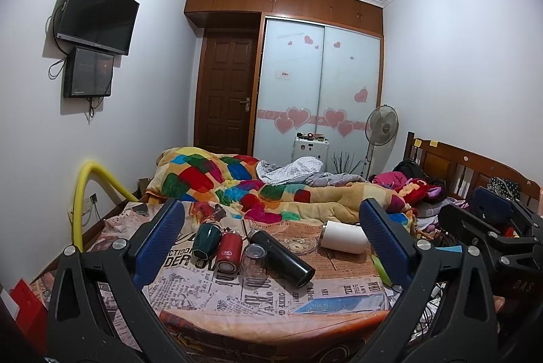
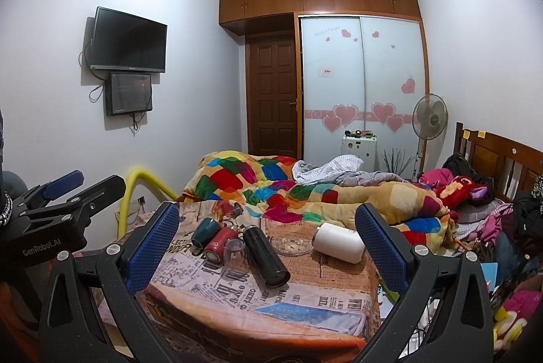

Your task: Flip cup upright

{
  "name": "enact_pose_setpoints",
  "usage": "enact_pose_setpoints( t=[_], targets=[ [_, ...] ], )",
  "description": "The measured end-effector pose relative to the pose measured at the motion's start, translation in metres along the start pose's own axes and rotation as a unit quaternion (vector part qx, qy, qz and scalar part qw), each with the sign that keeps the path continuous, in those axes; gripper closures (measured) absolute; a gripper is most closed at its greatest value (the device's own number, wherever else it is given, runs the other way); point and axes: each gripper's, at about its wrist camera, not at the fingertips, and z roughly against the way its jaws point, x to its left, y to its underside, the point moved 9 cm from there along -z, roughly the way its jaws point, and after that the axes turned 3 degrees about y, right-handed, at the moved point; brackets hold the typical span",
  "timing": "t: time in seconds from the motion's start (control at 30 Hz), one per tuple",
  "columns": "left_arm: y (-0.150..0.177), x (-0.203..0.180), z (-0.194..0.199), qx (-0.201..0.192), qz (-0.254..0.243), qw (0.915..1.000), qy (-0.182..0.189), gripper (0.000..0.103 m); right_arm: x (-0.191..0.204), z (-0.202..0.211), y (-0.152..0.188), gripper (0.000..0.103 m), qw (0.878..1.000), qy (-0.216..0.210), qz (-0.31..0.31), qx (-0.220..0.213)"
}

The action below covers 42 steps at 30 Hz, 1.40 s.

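Observation:
Several cups lie on a newspaper-print cloth over a small table (image 1: 258, 298) (image 2: 237, 291). A dark green cup (image 1: 206, 241) (image 2: 205, 231), a red flask (image 1: 229, 251) (image 2: 217, 244), a black flask (image 1: 281, 258) (image 2: 266, 256) and a white cup (image 1: 344, 236) (image 2: 339, 241) lie on their sides. A clear glass (image 1: 253, 259) (image 2: 234, 252) stands among them. My left gripper (image 1: 271, 237) is open and empty, above the table's near side. My right gripper (image 2: 268, 237) is open and empty, also short of the cups. The right gripper also shows in the left wrist view (image 1: 488, 224), and the left gripper in the right wrist view (image 2: 85, 190).
A glass dish (image 1: 300, 246) (image 2: 293, 246) sits between the black flask and white cup. A bed with a colourful quilt (image 1: 237, 183) lies behind the table. A yellow tube (image 1: 85, 193) arches at the left. A fan (image 1: 383, 125) and wardrobe stand at the back.

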Motion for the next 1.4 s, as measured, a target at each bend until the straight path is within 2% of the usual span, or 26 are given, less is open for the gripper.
enact_pose_setpoints(
  t=[1.4],
  targets=[
    [0.0057,-0.0017,-0.0021,0.008,0.005,1.0,-0.002,0.0,0.0024,-0.0078,-0.0003,0.0,1.0,0.001,0.006,0.009]
  ],
)
